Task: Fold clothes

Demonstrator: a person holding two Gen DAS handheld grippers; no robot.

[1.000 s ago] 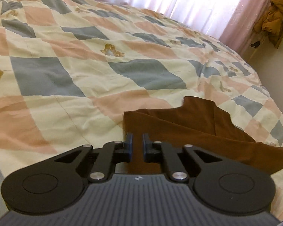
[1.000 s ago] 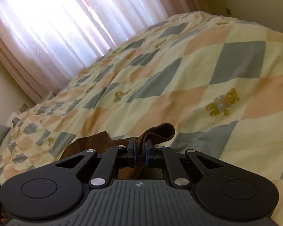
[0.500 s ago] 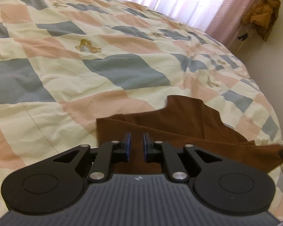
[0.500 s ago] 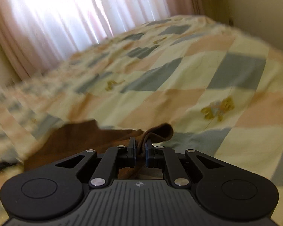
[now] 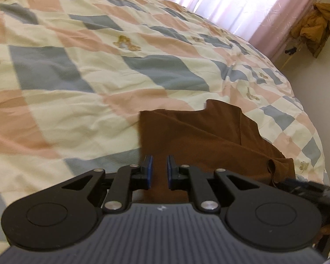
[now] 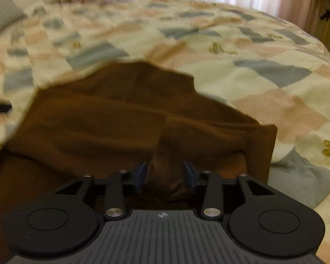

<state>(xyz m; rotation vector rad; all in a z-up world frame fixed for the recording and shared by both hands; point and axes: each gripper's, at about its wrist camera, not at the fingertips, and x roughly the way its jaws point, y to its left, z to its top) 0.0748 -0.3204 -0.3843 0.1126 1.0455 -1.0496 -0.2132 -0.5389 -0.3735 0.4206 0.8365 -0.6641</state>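
A brown garment (image 5: 209, 132) lies partly folded on a checked bedspread (image 5: 77, 88). My left gripper (image 5: 159, 171) is at the garment's near left corner, its pads closed on a strip of the brown cloth. In the right wrist view the garment (image 6: 121, 114) spreads wide in front, with a folded flap at its right side. My right gripper (image 6: 165, 173) hangs low over it and its jaws are opening. A bunched fold of the cloth sits between the pads, which stand clear of it. The picture is blurred by motion.
The bedspread (image 6: 253, 55) runs back to pink curtains (image 5: 242, 0) at the window. A mustard jacket (image 5: 316, 26) hangs by the wall at the right, past the bed's edge. A grey pillow (image 6: 2, 15) lies far left. A dark blurred shape (image 5: 308, 189) crosses the garment's right end.
The right gripper has swung and rolled round over the garment, and its jaws have parted from the fold they held. The left gripper has shifted slightly, still gripping the cloth.
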